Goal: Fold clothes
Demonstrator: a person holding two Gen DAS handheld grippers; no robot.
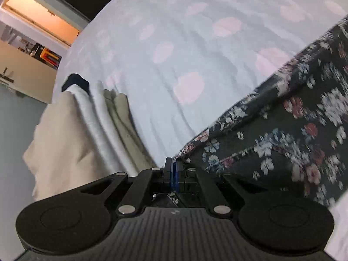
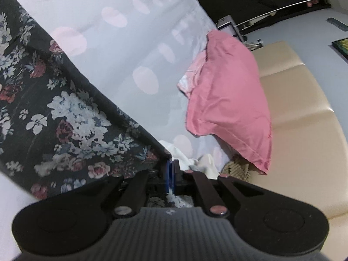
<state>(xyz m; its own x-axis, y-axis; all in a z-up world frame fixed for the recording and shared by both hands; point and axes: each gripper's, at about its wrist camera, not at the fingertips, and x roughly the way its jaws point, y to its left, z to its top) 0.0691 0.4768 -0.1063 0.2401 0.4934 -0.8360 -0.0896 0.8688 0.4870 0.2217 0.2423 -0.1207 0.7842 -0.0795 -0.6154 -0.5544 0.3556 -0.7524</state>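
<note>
Left wrist view: left tongs (image 1: 173, 169), bottom centre, clamped on a corner of the dark floral-print fabric garment (image 1: 293, 130), which fills the right side over the pale pink-dotted bedsheet (image 1: 174, 50); folded beige & white clothes stack (image 1: 87, 126) at left. Right wrist view: right tongs (image 2: 171, 171) pinch the garment's other corner, fabric at left; pink pillow (image 2: 230, 100) right of centre.

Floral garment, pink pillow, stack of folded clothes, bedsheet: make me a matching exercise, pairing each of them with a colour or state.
Things:
1. floral garment
2. pink pillow
3. stack of folded clothes
4. bedsheet

States:
A. pale with pink spots, spread flat
B. lying by the cream headboard
C. beige and white layers
D. dark, pinched by both the left gripper and the right gripper

Pairs: 1-D, 2-B, 3-C, 4-A
</note>
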